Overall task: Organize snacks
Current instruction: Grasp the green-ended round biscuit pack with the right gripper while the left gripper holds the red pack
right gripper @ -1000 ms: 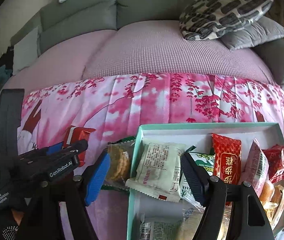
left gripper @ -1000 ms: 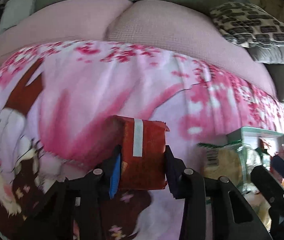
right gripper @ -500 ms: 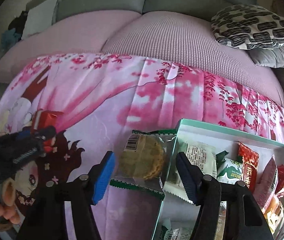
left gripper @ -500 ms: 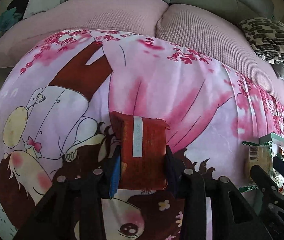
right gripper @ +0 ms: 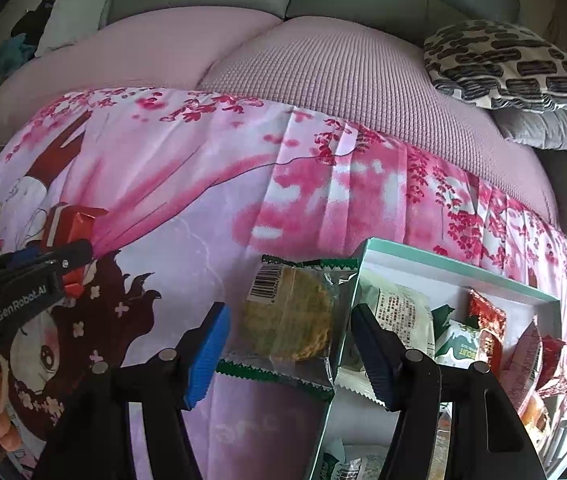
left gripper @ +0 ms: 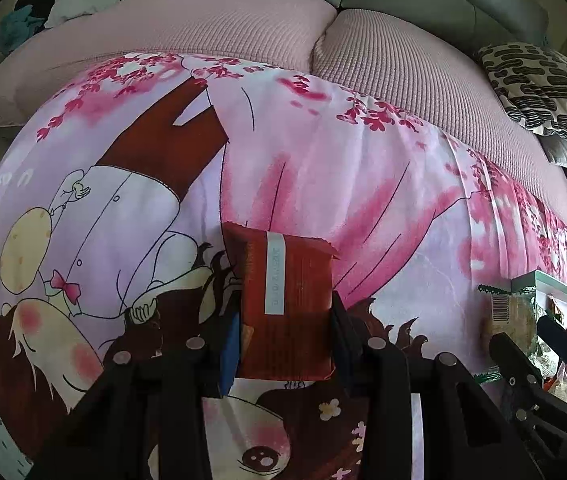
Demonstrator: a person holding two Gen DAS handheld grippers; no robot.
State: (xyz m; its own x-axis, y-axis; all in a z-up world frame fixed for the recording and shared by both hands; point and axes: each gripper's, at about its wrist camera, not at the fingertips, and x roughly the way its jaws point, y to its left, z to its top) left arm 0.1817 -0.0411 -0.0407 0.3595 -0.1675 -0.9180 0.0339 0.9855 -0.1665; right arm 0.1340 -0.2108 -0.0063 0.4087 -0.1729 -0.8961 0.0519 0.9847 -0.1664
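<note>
Left wrist: red packet (left gripper: 287, 304) lengthwise, upright.

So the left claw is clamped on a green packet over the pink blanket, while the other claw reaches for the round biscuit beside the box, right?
Not quite: the packet in the left claw is red, as the left wrist view shows. The rest holds: the right claw straddles the round biscuit beside the box.

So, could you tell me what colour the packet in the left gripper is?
Red packet with a white strip, clearest in the left wrist view.
</note>
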